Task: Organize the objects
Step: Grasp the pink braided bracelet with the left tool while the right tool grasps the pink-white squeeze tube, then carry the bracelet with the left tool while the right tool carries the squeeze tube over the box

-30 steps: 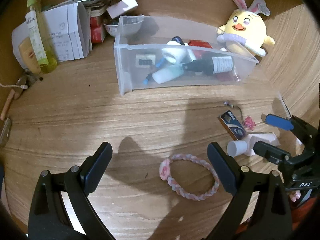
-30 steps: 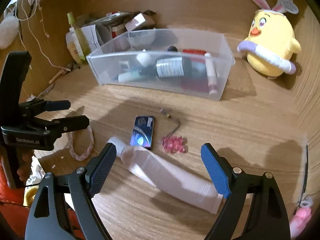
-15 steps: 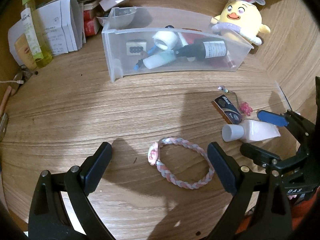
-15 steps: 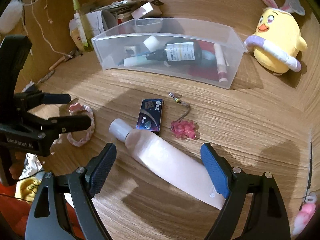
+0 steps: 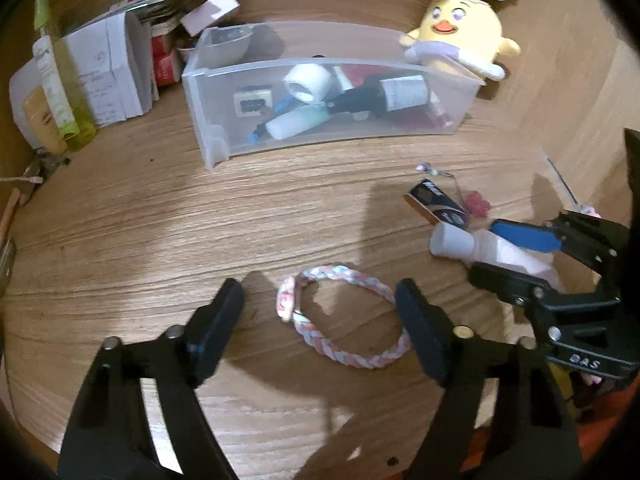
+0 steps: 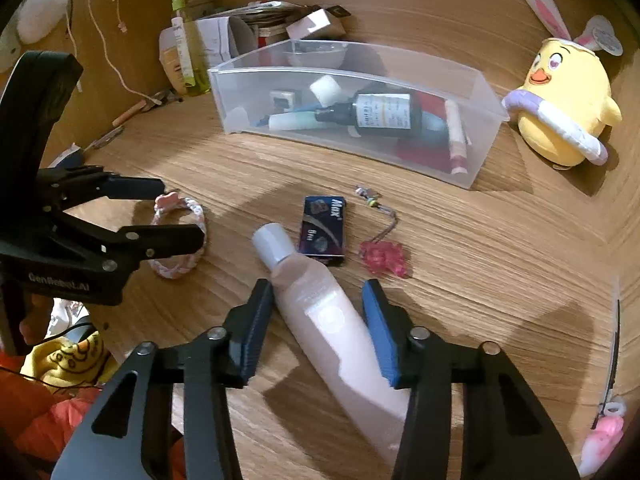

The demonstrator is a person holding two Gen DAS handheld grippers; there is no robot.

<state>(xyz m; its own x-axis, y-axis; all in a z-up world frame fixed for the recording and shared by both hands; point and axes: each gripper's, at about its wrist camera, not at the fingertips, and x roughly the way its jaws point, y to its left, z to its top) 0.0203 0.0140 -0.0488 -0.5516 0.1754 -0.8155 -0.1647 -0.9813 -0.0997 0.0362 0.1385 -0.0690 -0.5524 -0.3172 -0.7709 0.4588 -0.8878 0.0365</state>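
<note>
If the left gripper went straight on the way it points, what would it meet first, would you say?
Most likely the braided bracelet, lying on the table between its closing jaws, though depth is hard to judge.

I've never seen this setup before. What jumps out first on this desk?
A yellow chick plush with bunny ears sits at the far right, beside a clear bin of toiletries. Nearer, the right gripper is closing around a pale pink tube, while the left gripper closes around a braided bracelet.

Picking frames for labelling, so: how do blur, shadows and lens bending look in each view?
Left wrist view: the bracelet is sharp, tong shadows cross it, and the bin bows from the fisheye. Right wrist view: the pink tube is slightly soft, dark shadows lie on the table, and the corners are black.
</note>
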